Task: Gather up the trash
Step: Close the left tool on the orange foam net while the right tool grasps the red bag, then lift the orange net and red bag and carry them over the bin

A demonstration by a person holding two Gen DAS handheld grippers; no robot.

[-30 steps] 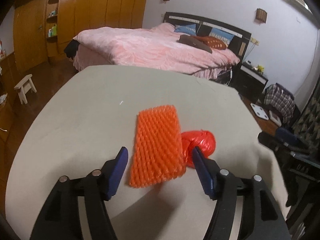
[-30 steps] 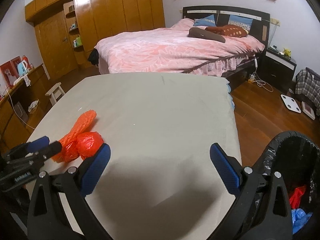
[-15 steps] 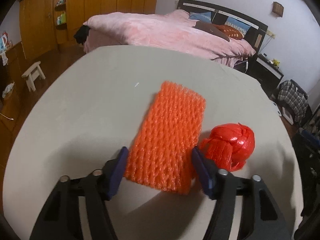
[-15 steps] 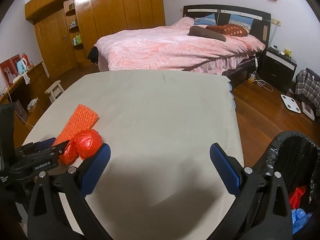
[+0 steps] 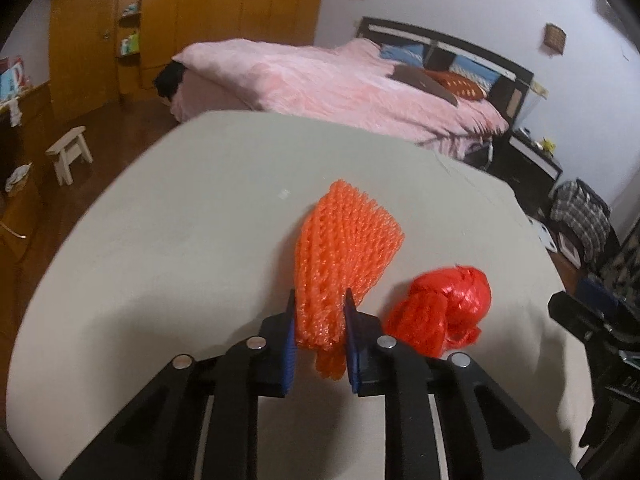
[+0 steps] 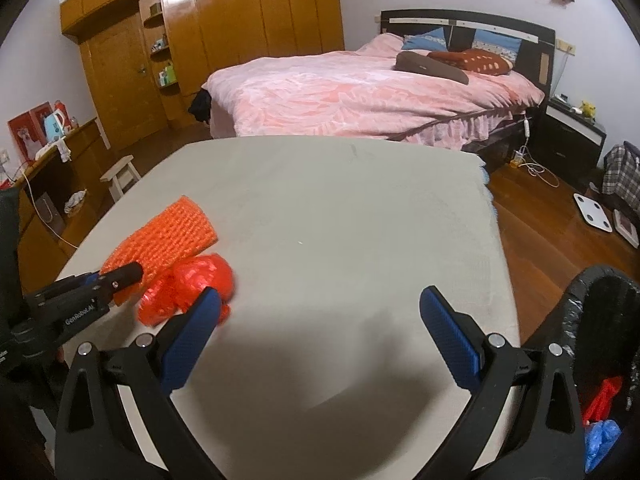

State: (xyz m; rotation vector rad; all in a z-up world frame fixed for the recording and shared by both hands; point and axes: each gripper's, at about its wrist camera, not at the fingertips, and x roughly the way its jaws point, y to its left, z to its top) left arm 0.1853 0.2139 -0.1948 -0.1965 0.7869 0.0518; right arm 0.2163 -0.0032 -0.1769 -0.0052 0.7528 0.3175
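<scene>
An orange foam net sleeve (image 5: 344,248) lies on the grey table (image 5: 200,220). My left gripper (image 5: 320,322) is shut on its near end, squeezing it narrow. A crumpled red plastic bag (image 5: 444,312) sits just right of the sleeve. In the right wrist view the sleeve (image 6: 164,240) and the red bag (image 6: 188,292) are at the left, with the left gripper (image 6: 120,276) on the sleeve. My right gripper (image 6: 320,324) is open and empty above the table's near part. A black-lined trash bin (image 6: 600,320) stands at the right, holding red and blue trash.
A bed with a pink cover (image 6: 360,92) stands beyond the table. A white stool (image 6: 120,176) and a wooden sideboard (image 6: 44,184) are at the left. A nightstand (image 6: 572,140), a white scale (image 6: 592,212) and bags are on the wooden floor at the right.
My left gripper moved forward around the orange sleeve and closed on its near end, bunching it. The right gripper stayed open and nearly still.
</scene>
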